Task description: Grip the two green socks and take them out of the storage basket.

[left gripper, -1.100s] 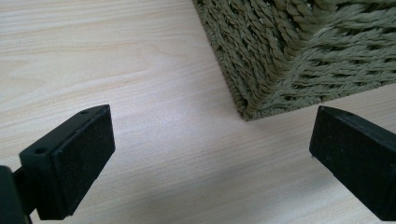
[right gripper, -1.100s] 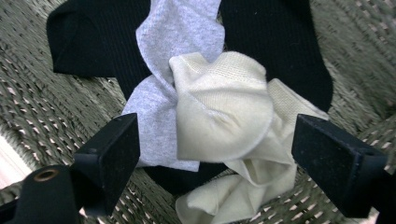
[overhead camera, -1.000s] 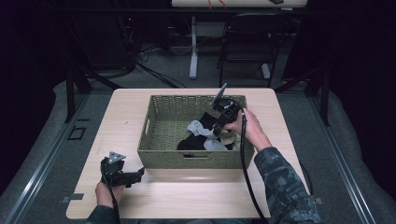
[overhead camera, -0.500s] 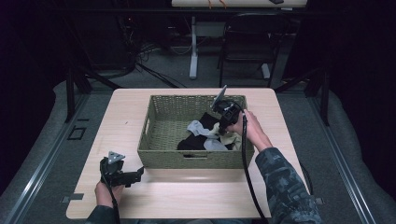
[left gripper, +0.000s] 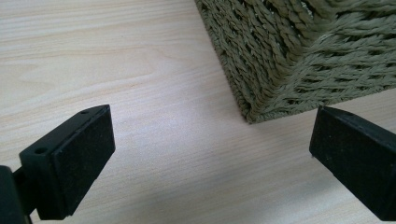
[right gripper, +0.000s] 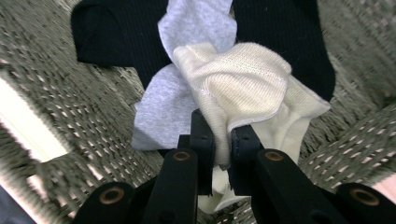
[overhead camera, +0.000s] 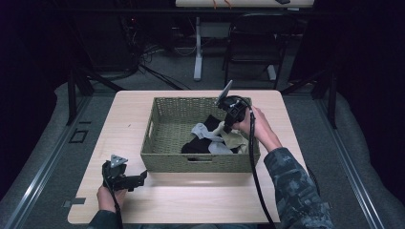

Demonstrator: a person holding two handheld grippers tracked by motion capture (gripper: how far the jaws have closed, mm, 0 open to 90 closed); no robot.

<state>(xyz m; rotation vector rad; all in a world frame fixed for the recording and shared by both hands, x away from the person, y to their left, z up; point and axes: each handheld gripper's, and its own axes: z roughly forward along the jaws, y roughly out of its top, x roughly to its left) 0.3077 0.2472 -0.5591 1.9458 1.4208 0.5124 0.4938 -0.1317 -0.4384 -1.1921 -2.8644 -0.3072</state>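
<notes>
A woven olive basket stands mid-table with a cream sock, a grey sock and a black sock piled inside. My right gripper reaches down into its right side. Its jaws have just been closing and now pinch a fold of the cream sock, as the right gripper view shows. The grey sock and the black sock lie beneath it. My left gripper rests open on the table at the basket's near left corner, with nothing between its pads.
The pale wooden table has bare room in front of the basket and to its left. The basket wall has a handle slot facing me. A dark chair and cables stand on the floor beyond the table.
The right gripper's jaws closed on the cream sock and the hand rose a little, lifting the sock's fold off the pile. The left hand kept still.
</notes>
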